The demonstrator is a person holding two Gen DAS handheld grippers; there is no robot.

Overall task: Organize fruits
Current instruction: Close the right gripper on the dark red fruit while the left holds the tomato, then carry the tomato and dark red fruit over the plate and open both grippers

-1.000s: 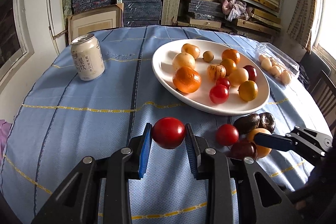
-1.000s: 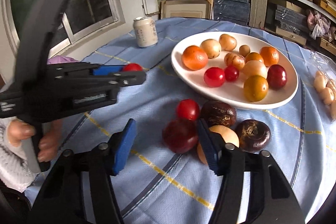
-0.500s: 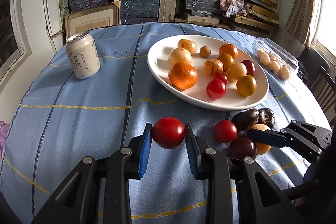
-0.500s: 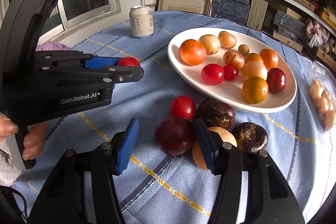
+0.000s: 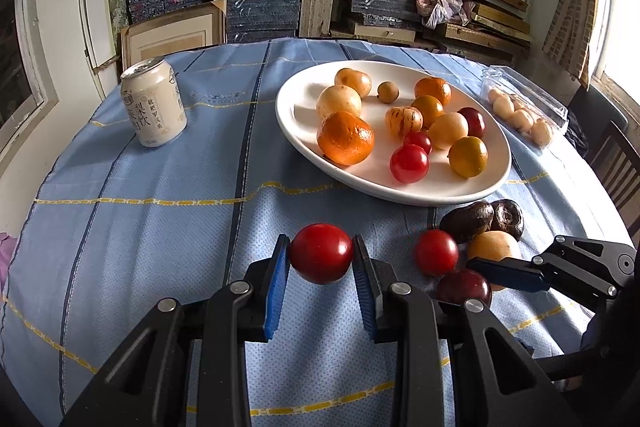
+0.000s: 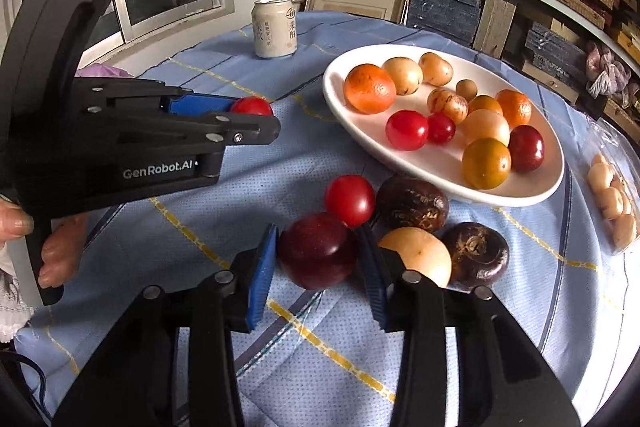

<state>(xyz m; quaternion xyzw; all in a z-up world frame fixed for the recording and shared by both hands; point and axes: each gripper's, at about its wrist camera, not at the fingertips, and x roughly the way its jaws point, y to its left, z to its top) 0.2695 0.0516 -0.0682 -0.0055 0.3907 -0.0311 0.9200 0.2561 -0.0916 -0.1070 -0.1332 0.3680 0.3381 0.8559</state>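
Note:
My left gripper is shut on a red tomato and holds it just above the blue tablecloth. It also shows at the left of the right wrist view as the left gripper. The jaws of my right gripper are closing on a dark red plum that lies on the cloth, and both blue pads touch its sides. Beside the plum lie a second red tomato, a pale yellow fruit and two dark brown fruits. The white oval plate behind them carries several fruits.
A pale drink can stands at the far left of the table. A clear plastic box of small pale fruits lies at the right edge, with a dark chair beyond it. Shelves of stacked boxes fill the back wall.
The right gripper's jaws have narrowed from wide apart to touching the dark red plum. The left gripper stays still with its tomato.

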